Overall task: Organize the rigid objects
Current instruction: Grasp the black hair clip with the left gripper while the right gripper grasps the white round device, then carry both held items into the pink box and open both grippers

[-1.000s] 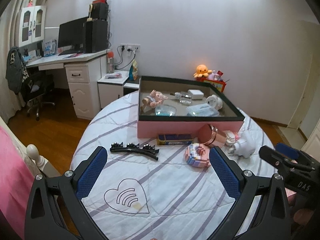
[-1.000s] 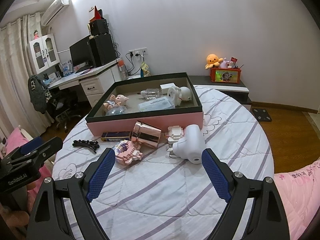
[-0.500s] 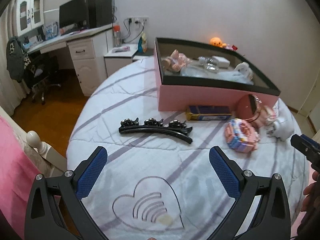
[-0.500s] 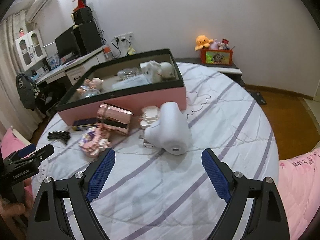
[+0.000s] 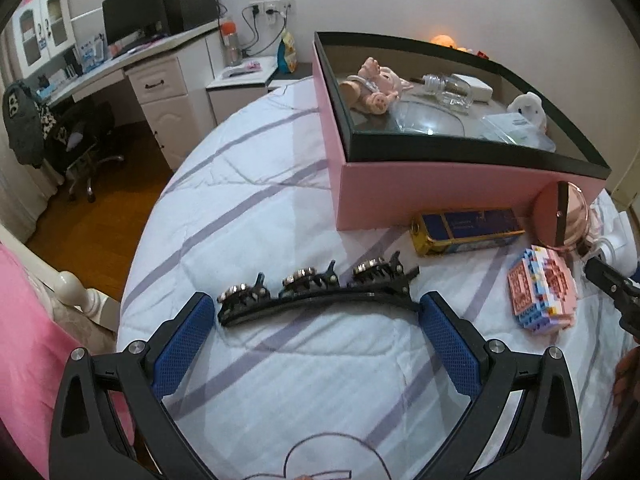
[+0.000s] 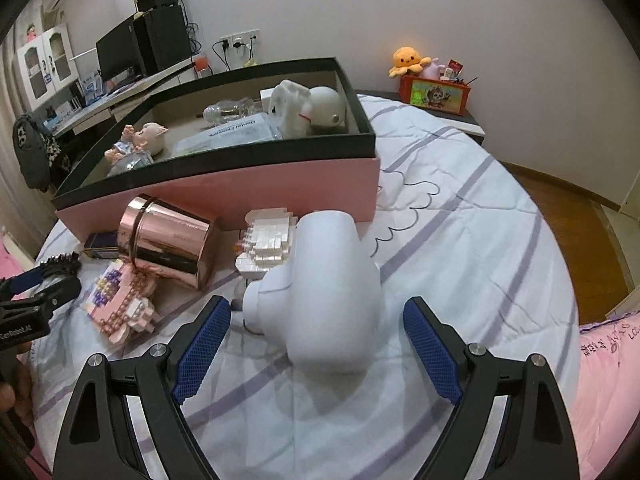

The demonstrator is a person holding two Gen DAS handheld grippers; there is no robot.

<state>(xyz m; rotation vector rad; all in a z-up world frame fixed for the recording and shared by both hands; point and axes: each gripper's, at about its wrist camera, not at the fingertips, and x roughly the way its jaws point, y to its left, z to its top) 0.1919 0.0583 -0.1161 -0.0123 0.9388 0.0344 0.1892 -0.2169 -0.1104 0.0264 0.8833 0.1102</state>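
**Hair clip and white device framed by spread grippers on the bed**

The hair clip [image 5: 316,292], black with three studded claws, lies flat on the striped bedspread [image 5: 248,200], just ahead of the left gripper [image 5: 314,332]. That gripper's jaws stand spread, one blue pad [image 5: 182,344] near each end of the clip, neither pressing on it. Beyond the clip sits the pink box [image 5: 440,184] with a black rim, holding a piglet doll [image 5: 376,88], a clear bottle [image 5: 448,88] and a flat packet. Against the box's front wall lie a blue tin [image 5: 468,230] and a rose-gold cup [image 5: 560,216] on its side, with a pink brick model [image 5: 540,292] nearer the camera.

The right gripper [image 6: 316,340] is also spread wide, pointing steeply down. A white device [image 6: 324,280], perhaps a small camera, lies between its pads; they stand clear of it on both sides. Behind it a white brick model [image 6: 266,240] touches the box [image 6: 280,184], and the cup [image 6: 168,240] lies to its left, beside the pink model [image 6: 120,300]. An orange plush [image 6: 410,60] sits on a red tin on the far nightstand.
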